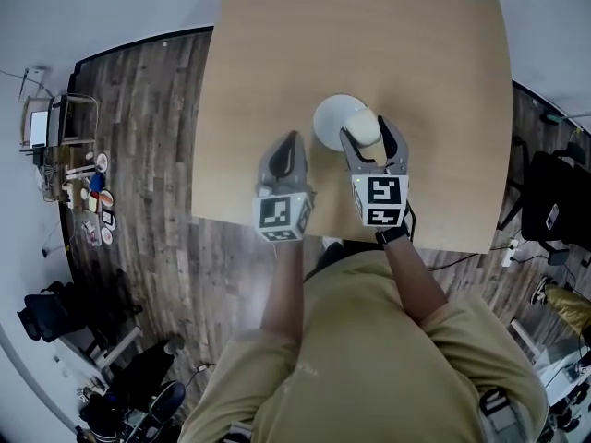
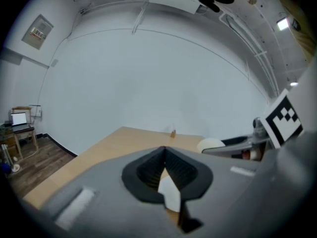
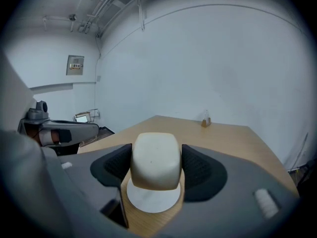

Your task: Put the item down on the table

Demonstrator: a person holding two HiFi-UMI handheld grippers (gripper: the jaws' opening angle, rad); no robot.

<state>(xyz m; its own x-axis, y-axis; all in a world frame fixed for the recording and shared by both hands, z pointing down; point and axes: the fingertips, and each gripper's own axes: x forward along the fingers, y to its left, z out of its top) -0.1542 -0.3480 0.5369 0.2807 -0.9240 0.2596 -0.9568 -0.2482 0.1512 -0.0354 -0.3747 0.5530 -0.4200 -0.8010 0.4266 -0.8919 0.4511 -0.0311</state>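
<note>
A person in a tan shirt stands at one light wooden table (image 1: 277, 72) and holds two grippers over its near edge, one in each hand, each with one cube of black-and-white square markers. The right gripper (image 1: 367, 137) pinches a single rounded cream-coloured block (image 3: 154, 160), with one dark ribbed pad pressed against each of its sides. The block is over the right part of the one round white plate (image 1: 331, 118) on the table; whether it touches the plate cannot be told. The left gripper (image 1: 290, 146) is just beside the plate on its left, and its two jaws are pressed together with nothing between them. One small brownish object (image 3: 205, 121), too small to identify, stands at the table's far edge. Dark wood flooring surrounds the table, with clutter along the wall on the left of the head view.
</note>
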